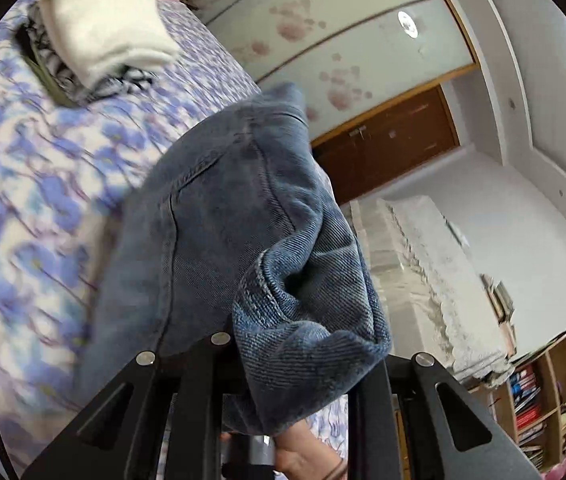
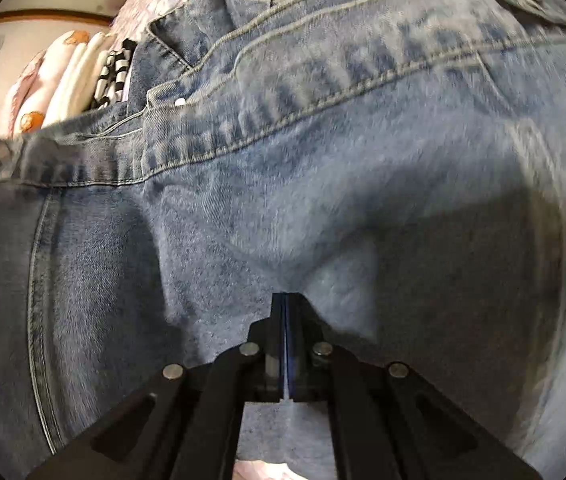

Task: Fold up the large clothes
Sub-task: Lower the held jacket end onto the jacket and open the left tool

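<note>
Blue denim jeans (image 1: 243, 216) hang from my left gripper (image 1: 283, 344) above the bed. The hem drapes over the fingers and hides the tips; the cloth is held there. In the right wrist view the jeans (image 2: 323, 160) fill the frame, waistband and seams across the top. My right gripper (image 2: 286, 300) is shut, fingers pressed together with the tips pinching a fold of the denim.
The bed has a blue-flowered sheet (image 1: 43, 184). A stack of folded clothes with a white item on top (image 1: 99, 28) lies at its far end, also seen in the right wrist view (image 2: 83, 76). A wardrobe (image 1: 343, 40), a cloth-covered cabinet (image 1: 435, 264) and a bookshelf (image 1: 543, 396) stand to the right.
</note>
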A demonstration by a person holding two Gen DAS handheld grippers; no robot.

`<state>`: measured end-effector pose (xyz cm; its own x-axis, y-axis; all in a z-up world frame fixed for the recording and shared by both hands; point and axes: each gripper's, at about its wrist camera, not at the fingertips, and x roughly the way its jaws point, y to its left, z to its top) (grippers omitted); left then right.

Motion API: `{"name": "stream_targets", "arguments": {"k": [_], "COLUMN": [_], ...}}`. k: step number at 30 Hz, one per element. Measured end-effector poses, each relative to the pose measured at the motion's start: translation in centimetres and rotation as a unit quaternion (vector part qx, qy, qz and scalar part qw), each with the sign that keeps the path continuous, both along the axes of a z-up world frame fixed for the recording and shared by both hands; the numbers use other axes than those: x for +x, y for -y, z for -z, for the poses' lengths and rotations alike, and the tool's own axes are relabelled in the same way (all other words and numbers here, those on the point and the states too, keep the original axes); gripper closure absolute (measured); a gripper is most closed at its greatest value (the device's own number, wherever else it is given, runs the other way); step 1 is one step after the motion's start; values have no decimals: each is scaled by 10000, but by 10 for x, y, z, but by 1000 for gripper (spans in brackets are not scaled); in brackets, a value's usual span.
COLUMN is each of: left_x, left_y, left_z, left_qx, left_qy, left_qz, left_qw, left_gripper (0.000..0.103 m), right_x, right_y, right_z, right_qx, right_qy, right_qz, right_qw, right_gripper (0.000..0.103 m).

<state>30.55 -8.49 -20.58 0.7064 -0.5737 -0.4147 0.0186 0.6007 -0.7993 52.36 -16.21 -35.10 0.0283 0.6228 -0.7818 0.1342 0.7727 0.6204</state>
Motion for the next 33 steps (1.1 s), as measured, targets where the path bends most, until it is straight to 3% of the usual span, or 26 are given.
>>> {"name": "stream_targets", "arguments": {"k": [6,10,14,20,23,26,28,30,32,33], "left_x": [0,2,6,1,0,6,10,15,11,11], "left_y": [98,141,179,237,251,259,261,264,267,268], "left_z": [24,44,61,99,109,123,134,143,140,136], "left_qx": [224,432,932,2230,2594,2755,2706,2791,2948,2969], "left_qy": [-314,-591,-817,-1122,-1135,-1309,-1490,-1679,-1650,-1647], "left_qz": [548,886,1066,1352,1305,1239,1301,1391,1512,1587], "left_qw": [9978,9934,9866,9589,9502,9443,9421,9352,9290,9271], "left_gripper": [86,85,85,85,85,83,75,74,72,66], "right_x": [16,15,4,-19,-28,-37,-48,-60,-65,-67], "right_y": [45,104,174,273,303,319,328,323,331,334], "right_z": [6,-1,5,1,-6,-8,-12,-19,-25,-28], "right_qx": [568,731,980,1121,1033,908,908,1027,1093,1122], "right_qy": [18,256,132,194,319,357,381,383,388,392], "right_qz": [-97,-40,179,930,1059,976,972,1003,984,962], "right_qw": [9983,9970,9949,9891,9885,9904,9904,9889,9884,9882], "right_gripper": [103,103,103,103,103,103,103,103,103,103]}}
